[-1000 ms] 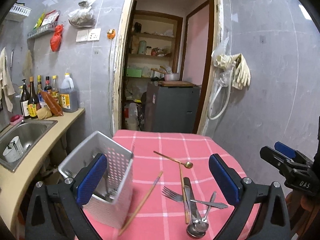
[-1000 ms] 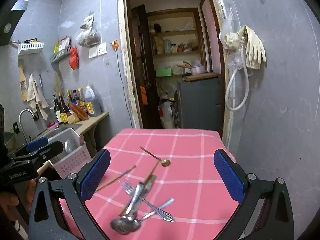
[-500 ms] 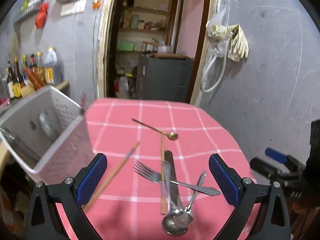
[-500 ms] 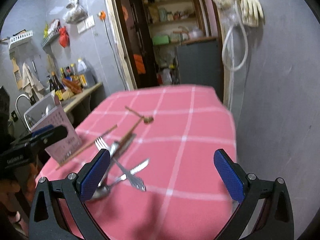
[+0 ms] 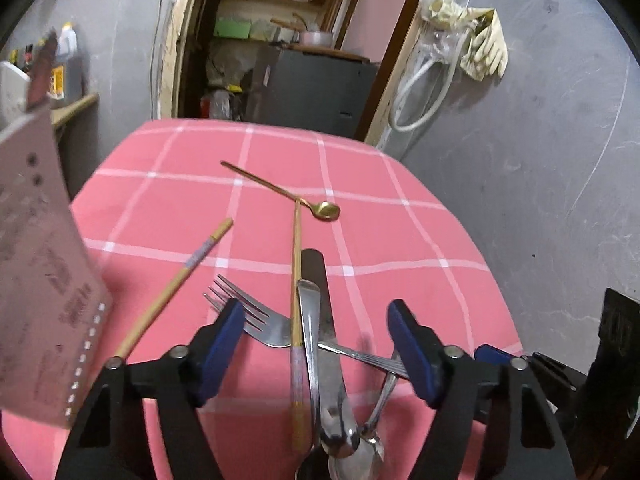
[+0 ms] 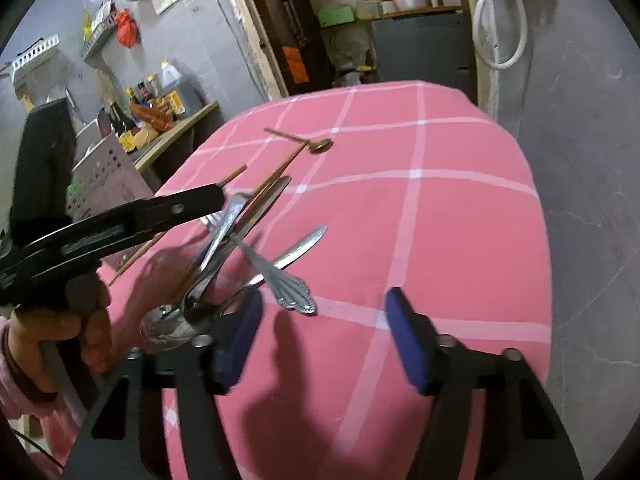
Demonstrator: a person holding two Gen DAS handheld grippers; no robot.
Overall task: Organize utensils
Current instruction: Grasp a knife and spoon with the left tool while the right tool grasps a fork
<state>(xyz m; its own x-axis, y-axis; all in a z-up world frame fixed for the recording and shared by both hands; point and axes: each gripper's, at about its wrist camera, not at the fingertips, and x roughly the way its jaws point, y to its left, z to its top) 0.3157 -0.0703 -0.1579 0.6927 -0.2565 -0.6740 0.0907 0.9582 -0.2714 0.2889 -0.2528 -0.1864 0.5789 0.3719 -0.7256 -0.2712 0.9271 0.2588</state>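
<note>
A pile of utensils lies on the pink checked tablecloth [image 5: 420,232]: a steel fork [image 5: 260,320], a table knife [image 5: 320,280], a steel spoon [image 5: 312,344], a second small steel piece under them, and two wooden chopsticks [image 5: 172,292] [image 5: 297,272]. A gold spoon [image 5: 320,210] lies further back. My left gripper [image 5: 316,340] is open, low over the pile, its fingers on either side of the fork and spoon. My right gripper [image 6: 324,328] is open over the cloth just right of the pile [image 6: 240,240]. The left gripper [image 6: 120,220] shows in the right wrist view.
A perforated white utensil basket [image 5: 44,280] stands at the table's left edge, also in the right wrist view [image 6: 108,176]. A counter with bottles [image 6: 160,100] lies beyond it. A doorway and grey walls are behind the table.
Both grippers have dropped and moved in toward the utensil pile. The left one now straddles the fork and spoon; both jaws have narrowed. The utensils have not moved.
</note>
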